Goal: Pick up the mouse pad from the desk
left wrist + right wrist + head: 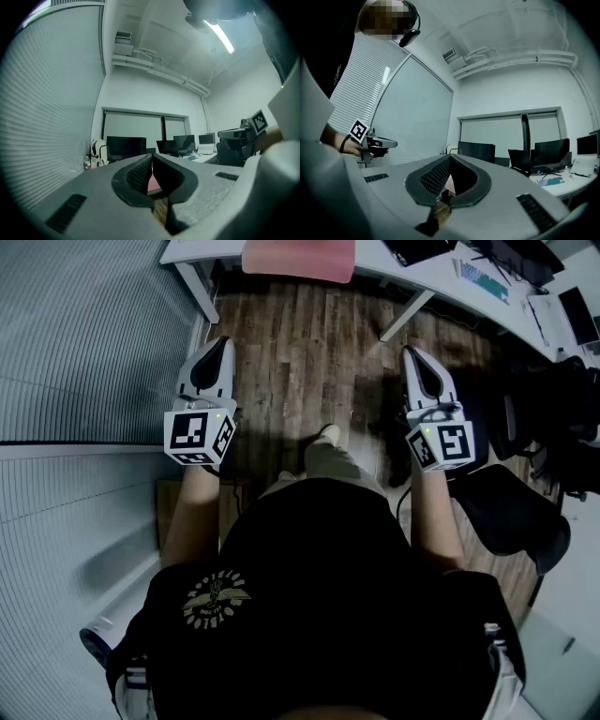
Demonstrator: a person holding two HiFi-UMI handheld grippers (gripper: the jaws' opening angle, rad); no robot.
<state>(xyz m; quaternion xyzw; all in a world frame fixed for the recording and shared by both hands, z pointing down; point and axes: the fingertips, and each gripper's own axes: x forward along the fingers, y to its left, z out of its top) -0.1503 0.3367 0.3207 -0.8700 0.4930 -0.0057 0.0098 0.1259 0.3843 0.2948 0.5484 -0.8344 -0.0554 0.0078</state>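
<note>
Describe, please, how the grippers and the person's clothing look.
The left gripper and right gripper each have a pale grey shell, black jaws and a white cube of black square markers. The person wears a black short-sleeved top with a gold emblem.

A bare strip of brown wood-plank floor (300, 343) lies open towards 12 o'clock, between the left gripper (219, 343) and the right gripper (413, 354), up to the long white desk (441, 277), where the flat pink mouse pad (298, 257) overhangs the near edge. The slanted white left desk leg (199, 292) at 11 o'clock and right desk leg (406, 315) at 1 o'clock flank that strip. A grey ribbed wall (84, 343) closes off 9 o'clock just beside the left gripper, and a black office chair (511, 512) crowds 4 o'clock
</note>
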